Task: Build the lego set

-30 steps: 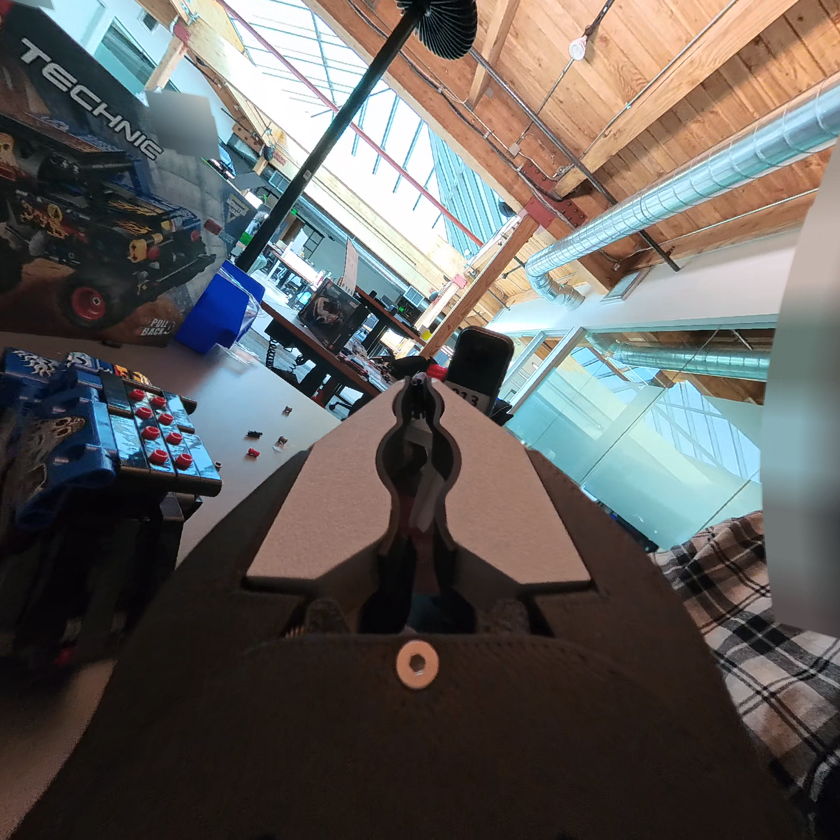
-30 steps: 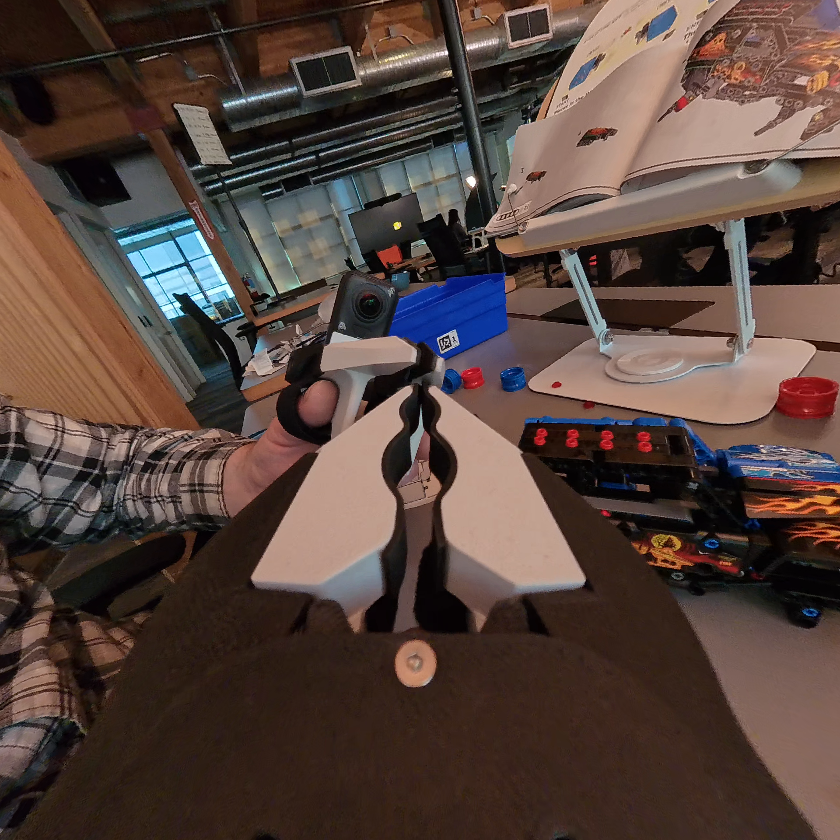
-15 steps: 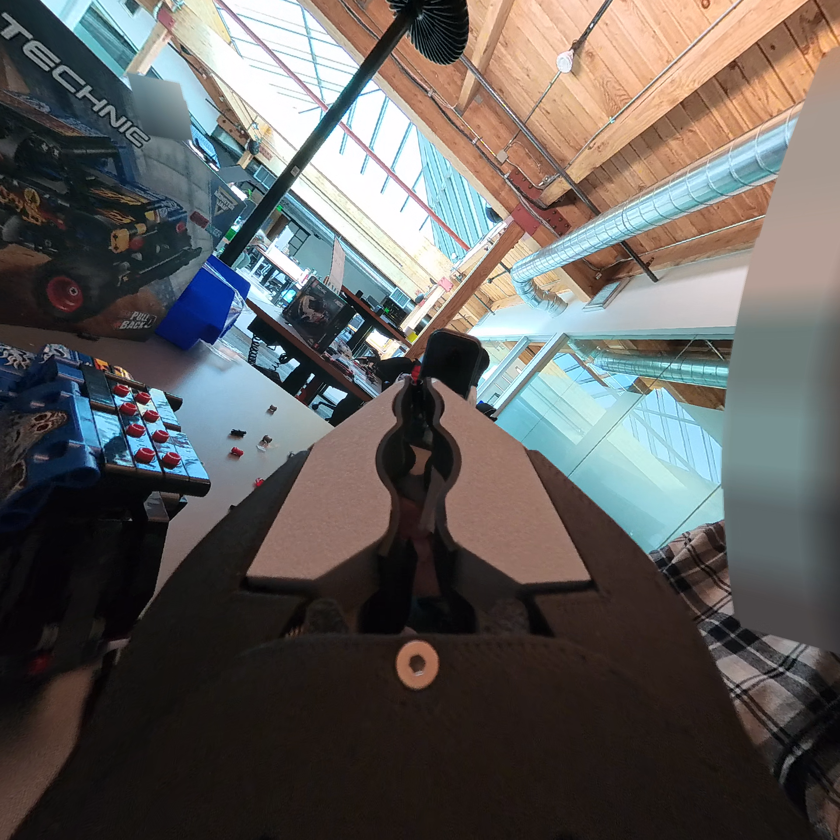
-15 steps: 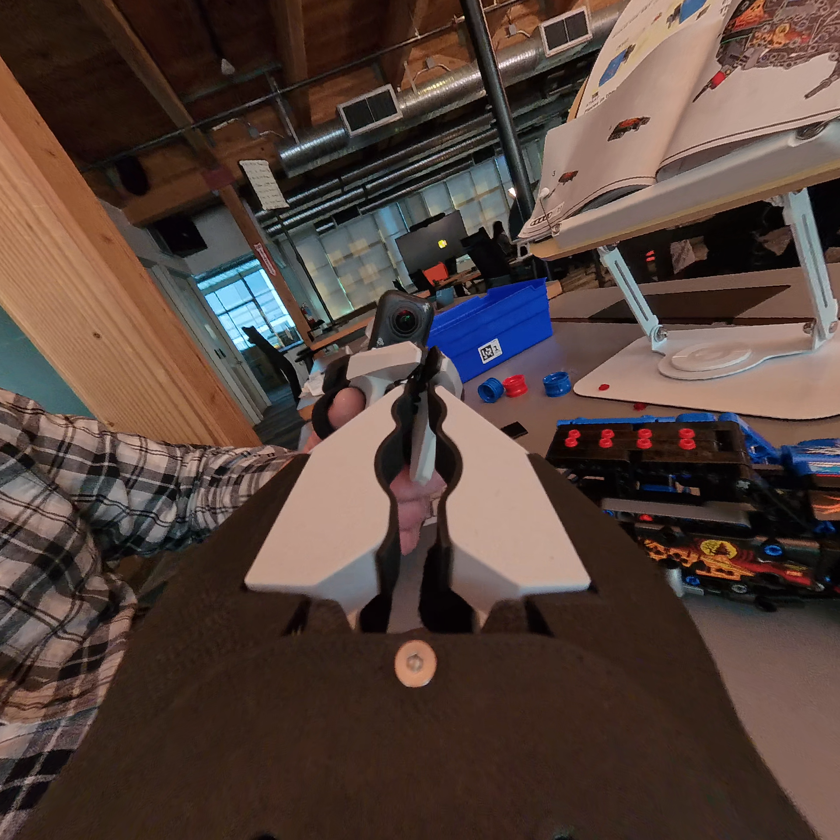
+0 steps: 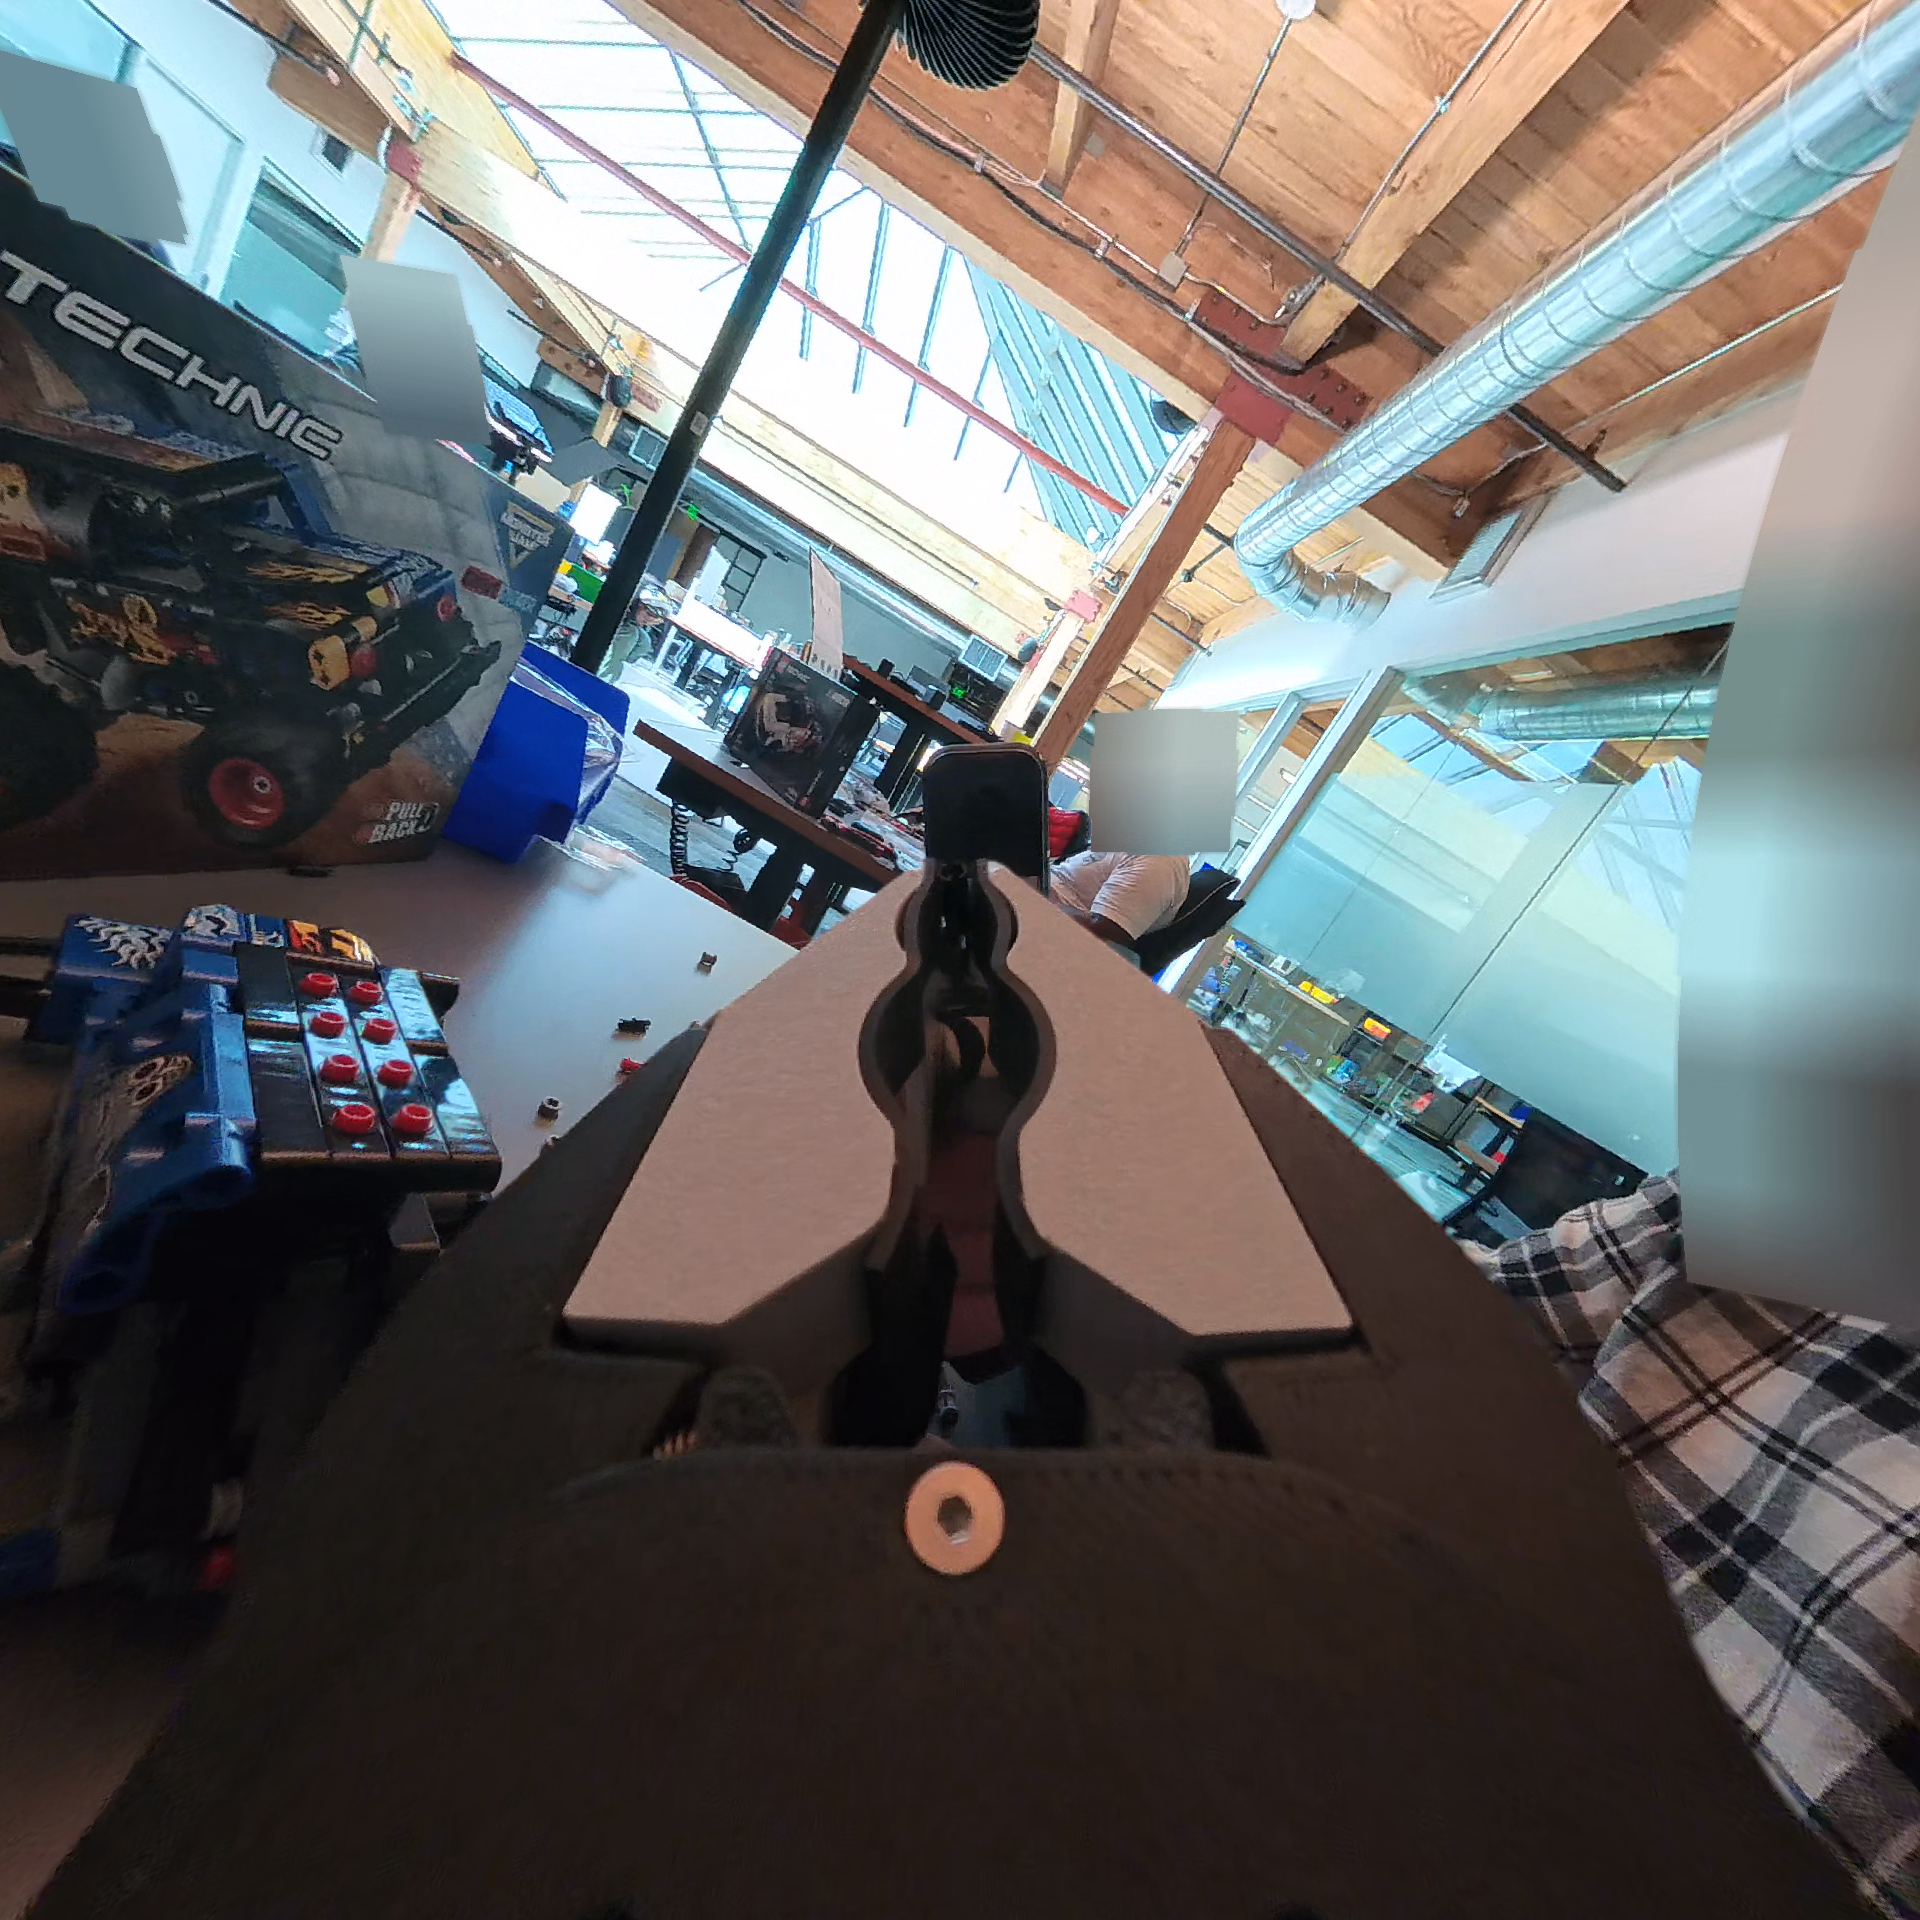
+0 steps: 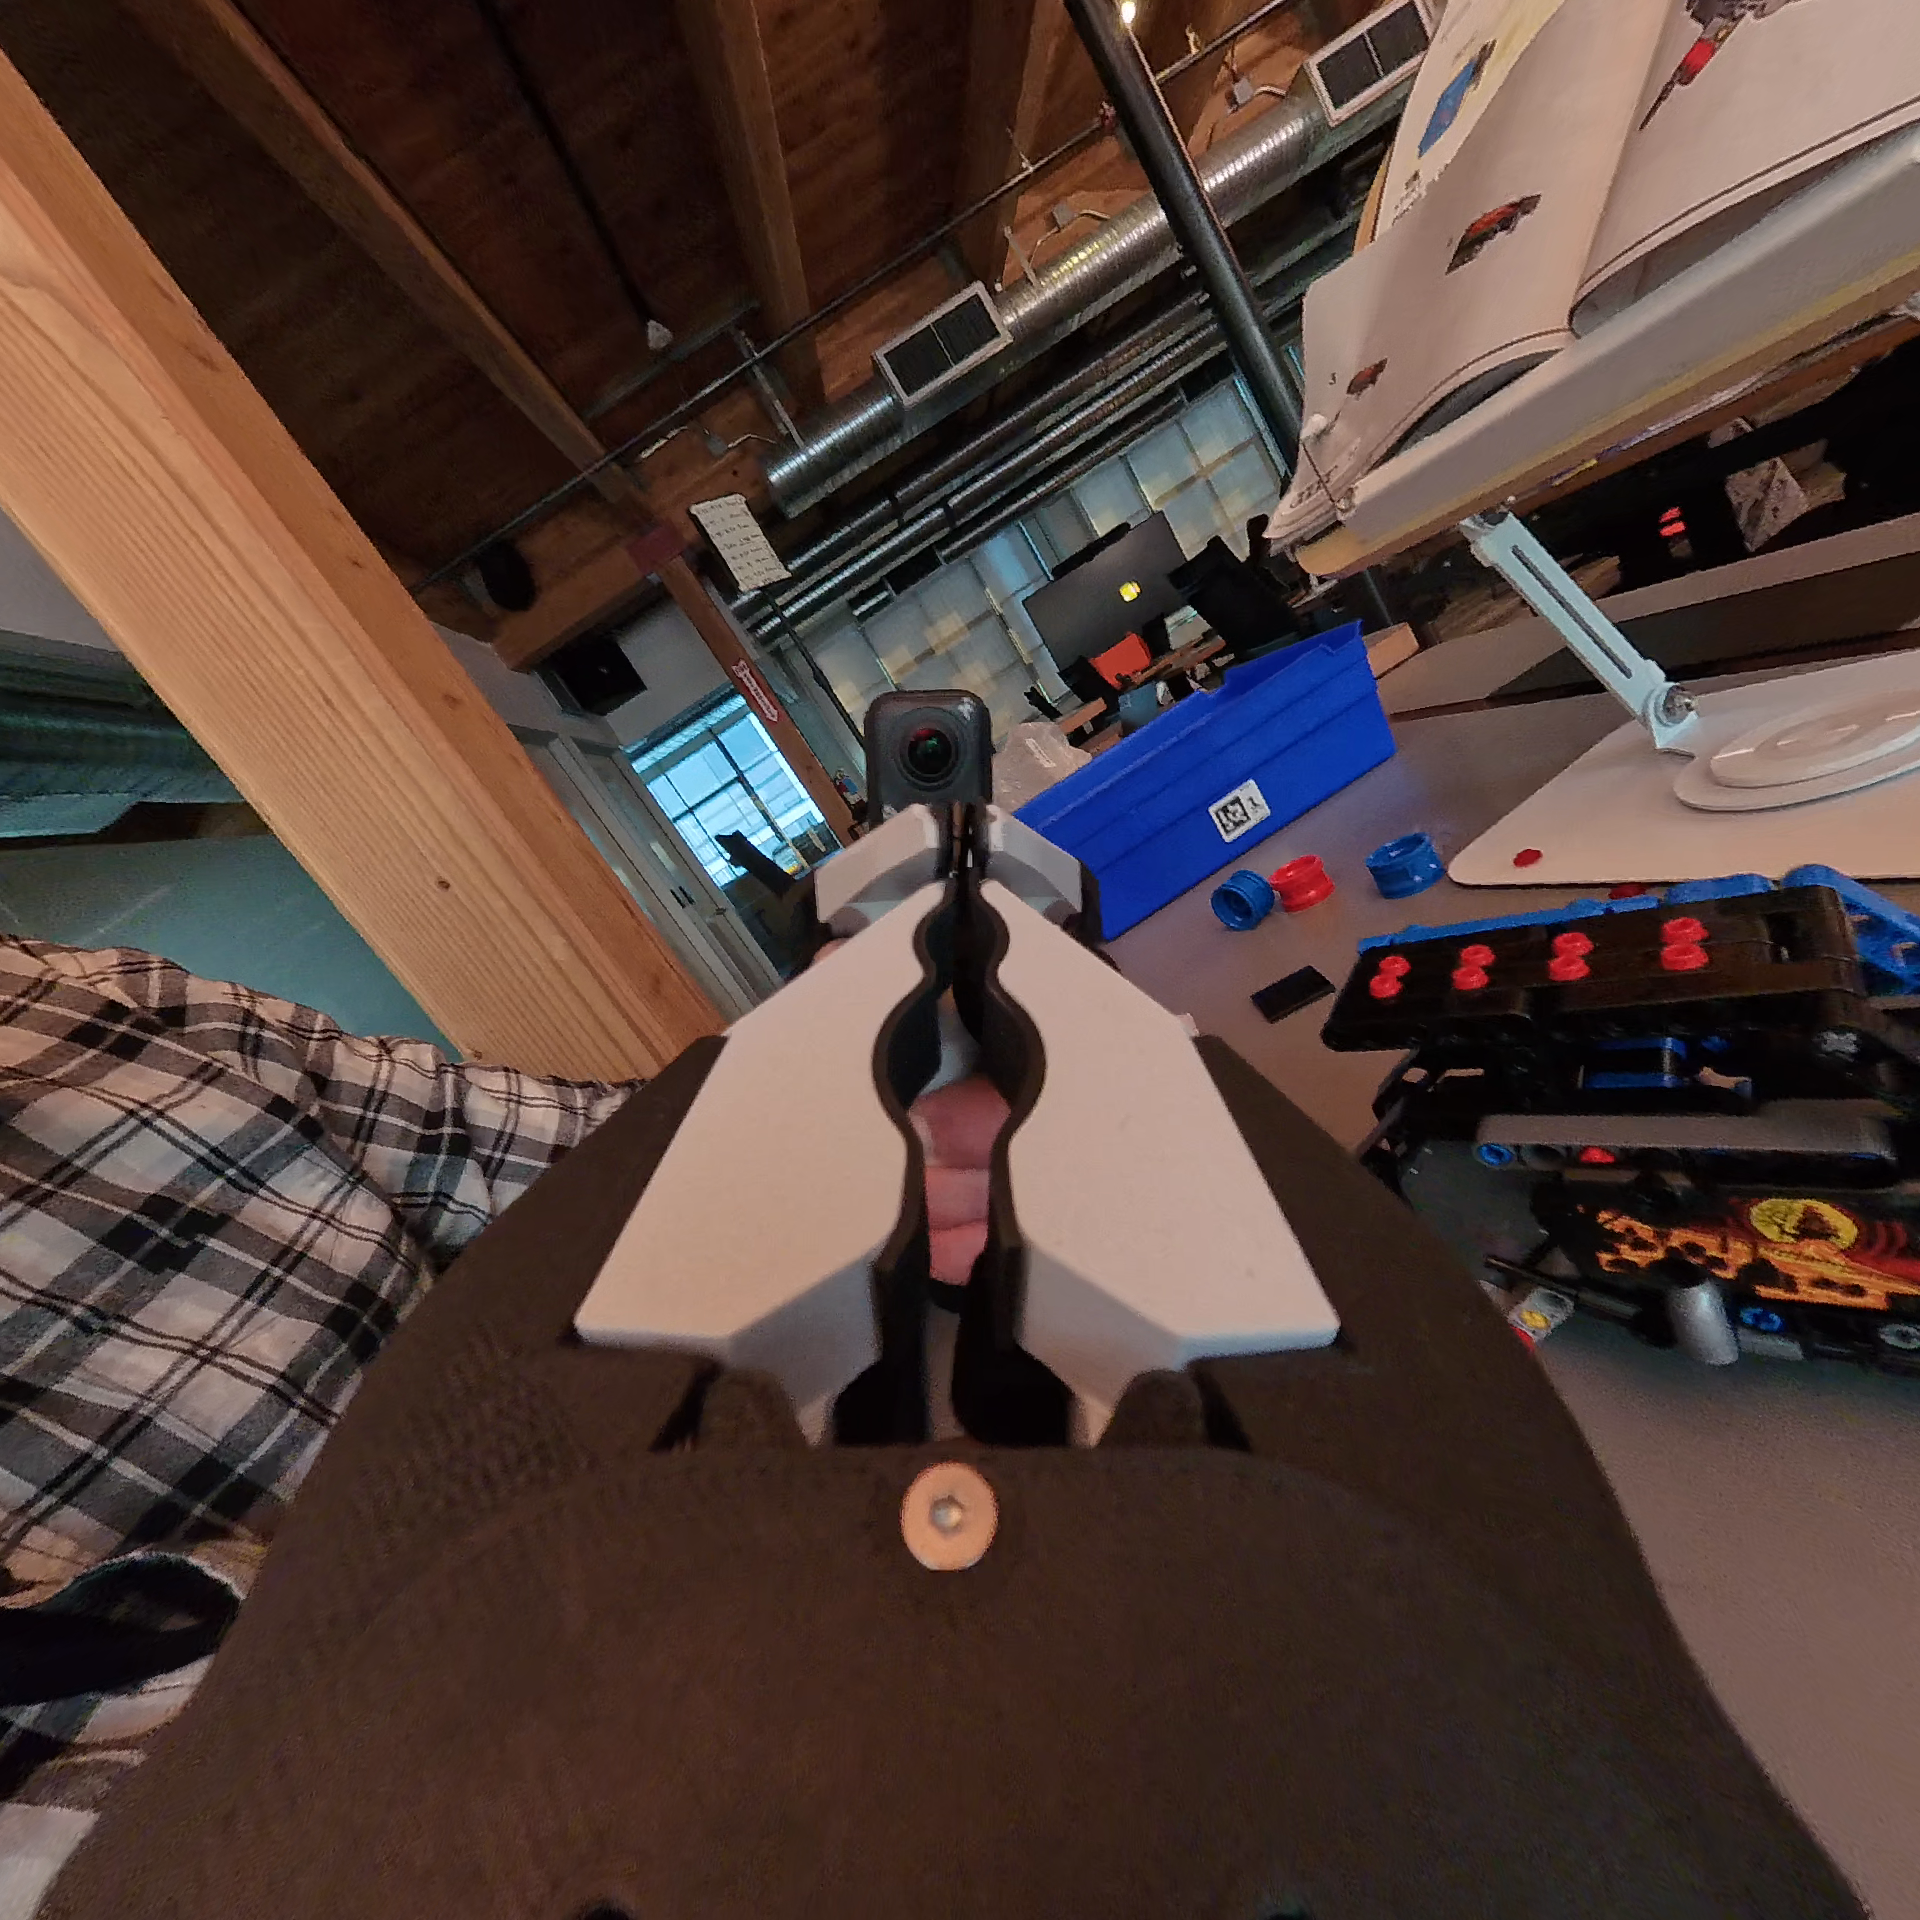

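Observation:
Both grippers are held up off the table and meet tip to tip. My left gripper (image 5: 951,883) is closed on a small dark piece (image 5: 948,878) at its very tip. The right wrist view shows the same piece (image 6: 962,831) as a thin dark sliver between the left gripper's (image 6: 961,844) grey fingers. My right gripper (image 6: 961,902) is shut, with its tip against that piece; I cannot tell if it pinches it. Its camera back (image 5: 982,805) shows beyond my left tips. The partly built blue and black truck (image 5: 312,1070) with red studs stands on the table to the left (image 6: 1662,1039).
The set's box (image 5: 208,582) and a blue bin (image 6: 1226,790) stand at the back. Blue and red wheel hubs (image 6: 1299,883), a black tile (image 6: 1291,992) and small loose pieces (image 5: 629,1023) lie on the table. An instruction book on a white stand (image 6: 1610,312) is at right. A plaid sleeve (image 6: 208,1195) is at left. Left and right tips are no more than a few centimetres apart.
The two grippers have lined up nose to nose, and both views have tilted. My right jaws parted slightly half a second ago and are together again.

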Tool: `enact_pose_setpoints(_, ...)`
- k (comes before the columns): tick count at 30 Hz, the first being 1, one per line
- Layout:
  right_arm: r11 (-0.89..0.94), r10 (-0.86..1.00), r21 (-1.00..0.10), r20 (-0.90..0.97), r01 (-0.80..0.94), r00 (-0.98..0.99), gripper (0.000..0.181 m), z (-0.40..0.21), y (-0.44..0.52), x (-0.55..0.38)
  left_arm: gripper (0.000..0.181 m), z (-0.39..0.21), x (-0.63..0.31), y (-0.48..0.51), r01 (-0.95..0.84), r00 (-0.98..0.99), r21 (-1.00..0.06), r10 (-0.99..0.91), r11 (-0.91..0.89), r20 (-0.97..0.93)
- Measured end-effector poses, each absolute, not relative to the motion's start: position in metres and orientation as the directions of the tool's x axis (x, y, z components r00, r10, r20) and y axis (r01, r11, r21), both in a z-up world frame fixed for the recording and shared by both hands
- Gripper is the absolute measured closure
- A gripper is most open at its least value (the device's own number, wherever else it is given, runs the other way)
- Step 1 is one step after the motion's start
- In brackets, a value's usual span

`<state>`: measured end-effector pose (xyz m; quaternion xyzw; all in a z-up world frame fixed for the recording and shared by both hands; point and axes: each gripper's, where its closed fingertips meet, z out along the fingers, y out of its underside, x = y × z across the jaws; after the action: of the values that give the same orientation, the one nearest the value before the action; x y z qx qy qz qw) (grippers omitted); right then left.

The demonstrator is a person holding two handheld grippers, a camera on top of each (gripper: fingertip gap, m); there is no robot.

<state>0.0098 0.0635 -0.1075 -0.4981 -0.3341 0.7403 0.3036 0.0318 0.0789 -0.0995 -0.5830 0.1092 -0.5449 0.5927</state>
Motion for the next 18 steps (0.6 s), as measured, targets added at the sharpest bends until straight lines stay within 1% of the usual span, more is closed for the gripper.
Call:
enact_pose_setpoints(8, -0.567, 0.803, -0.816, -0.516, -0.113, -0.299, 0.181, -0.109, 0.064, 0.01, 0.177, -0.1, 0.031, 0.078, 0.527, 0.362, -0.797, -0.771, -0.295, 0.525)
enact_pose_setpoints(13, -0.428, 0.899, -0.893, -0.405, -0.138, -0.166, 0.181, -0.111, 0.071, 0.009, 0.178, -0.099, 0.022, 0.082, 0.592, 0.303, -0.727, -0.739, -0.349, 0.602)
enact_pose_setpoints(15, -0.436, 0.895, -0.892, -0.414, -0.121, -0.169, 0.176, -0.114, 0.068, 0.006, 0.178, -0.101, 0.022, 0.083, 0.599, 0.281, -0.708, -0.729, -0.374, 0.624)
enact_pose_setpoints(18, -0.5, 0.857, -0.858, -0.472, -0.118, -0.206, 0.174, -0.114, 0.069, 0.005, 0.178, -0.102, 0.024, 0.083, 0.598, 0.267, -0.699, -0.726, -0.391, 0.634)
